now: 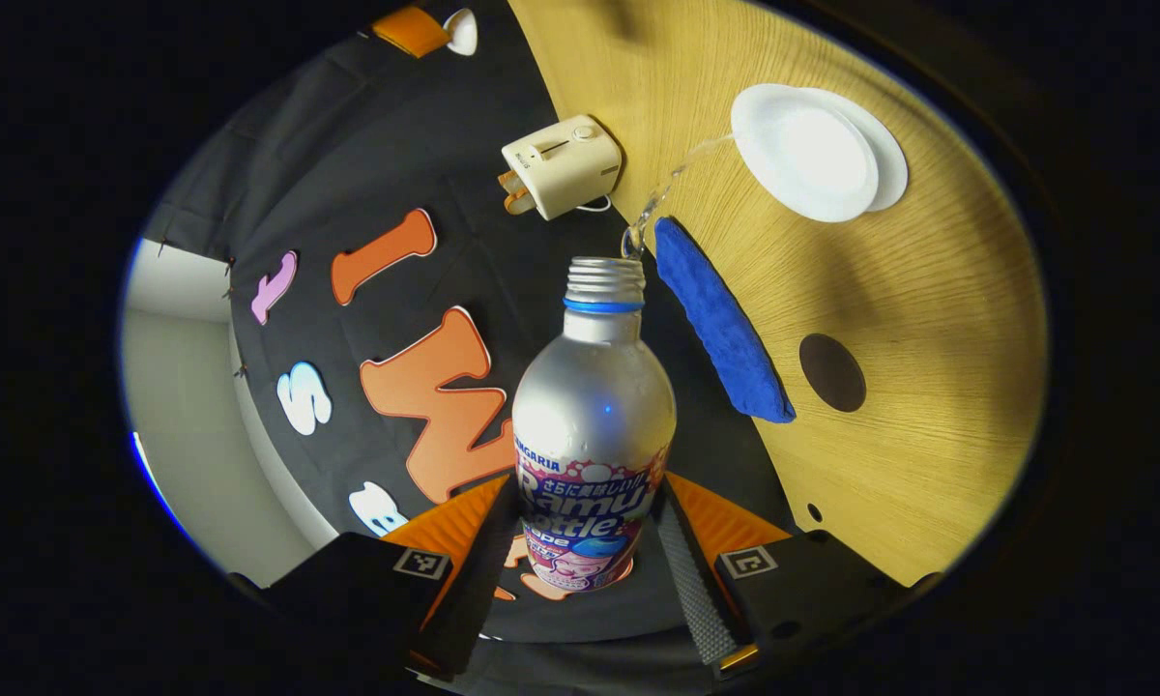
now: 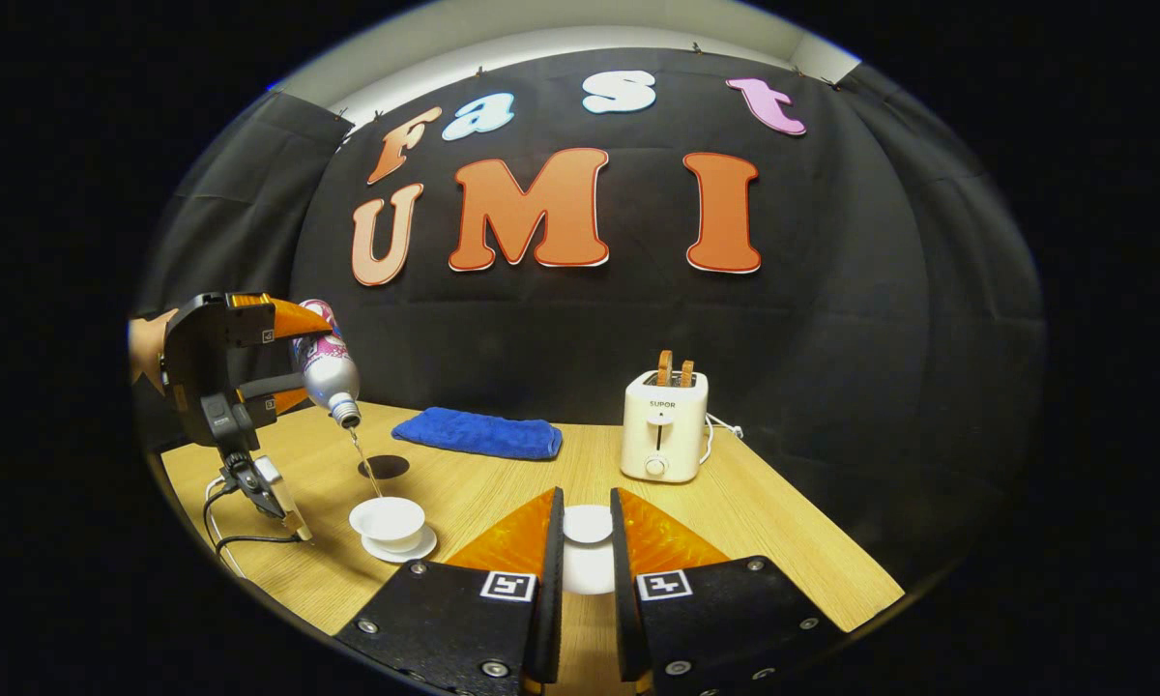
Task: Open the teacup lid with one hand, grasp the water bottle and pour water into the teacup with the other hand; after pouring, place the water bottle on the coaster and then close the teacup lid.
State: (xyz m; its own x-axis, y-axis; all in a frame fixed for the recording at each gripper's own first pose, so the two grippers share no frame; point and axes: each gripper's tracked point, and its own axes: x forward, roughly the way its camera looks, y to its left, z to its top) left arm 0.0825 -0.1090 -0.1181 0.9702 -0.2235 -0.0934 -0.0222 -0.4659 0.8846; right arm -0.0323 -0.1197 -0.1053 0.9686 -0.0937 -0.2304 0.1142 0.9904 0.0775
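Wood table (image 2: 754, 522) | my left gripper (image 1: 580, 551) clamps tilted water bottle (image 1: 592, 425), stream entering teacup (image 2: 388, 522) | my right gripper (image 2: 585, 541) pinches lid (image 2: 588, 524) | hold tilt steady, watch fill, coaster (image 2: 383, 467) next

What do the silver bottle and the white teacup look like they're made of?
The silver bottle with the printed label looks like brushed aluminium: matte metallic sheen, threaded metal neck. The white teacup on its saucer looks like glazed ceramic or porcelain: smooth, glossy, bright white, though plastic can't be excluded.

"SANGARIA" and "Ramu bottle" on the water bottle (image 1: 592, 454), "SUPOR" on the toaster (image 2: 665, 425)
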